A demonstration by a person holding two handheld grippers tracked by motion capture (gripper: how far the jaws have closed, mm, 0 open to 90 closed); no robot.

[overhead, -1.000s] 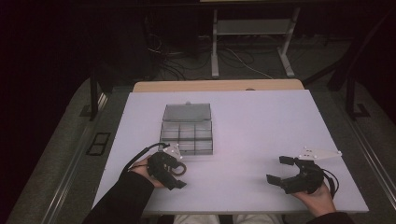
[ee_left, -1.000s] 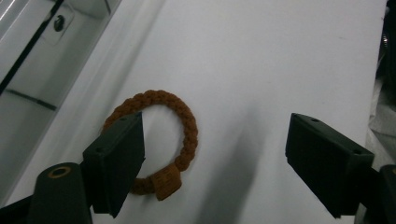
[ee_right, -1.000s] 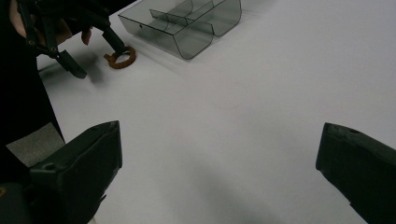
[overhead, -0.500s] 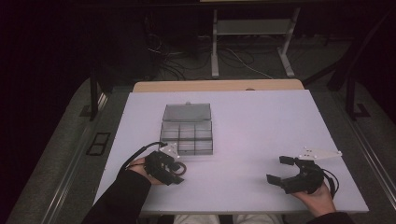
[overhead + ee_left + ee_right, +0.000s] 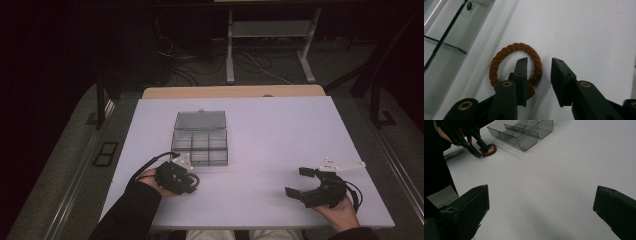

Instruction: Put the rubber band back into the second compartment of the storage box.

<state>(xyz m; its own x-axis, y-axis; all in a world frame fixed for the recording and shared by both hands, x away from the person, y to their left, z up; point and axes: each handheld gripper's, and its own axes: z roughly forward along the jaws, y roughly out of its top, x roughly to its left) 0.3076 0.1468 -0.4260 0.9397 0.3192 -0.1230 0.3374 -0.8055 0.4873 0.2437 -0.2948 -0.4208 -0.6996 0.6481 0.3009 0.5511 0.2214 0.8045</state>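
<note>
A brown braided ring [image 5: 516, 46] lies flat on the white table [image 5: 280, 135], just in front of a clear compartment box [image 5: 200, 142]. My left gripper [image 5: 539, 63] points down at it, one jaw inside the ring and the other outside, so the ring's near side sits between them. Its jaws have just been closing; a small gap still shows beside the outer jaw. The right gripper view shows that left gripper [image 5: 481, 151] at the ring [image 5: 491, 148]. My right gripper [image 5: 296, 181] rests near the table's front right, open wide with nothing between its jaws.
The box [image 5: 524, 132] has its lid folded back and several compartments that look empty. A tan tabletop edge [image 5: 235, 91] shows behind the white board. Beyond it are a dark floor, cables and a metal stand [image 5: 270, 45].
My left gripper's jaws have narrowed around the ring's side. Both hands have stayed where they were, and the right gripper is unchanged.
</note>
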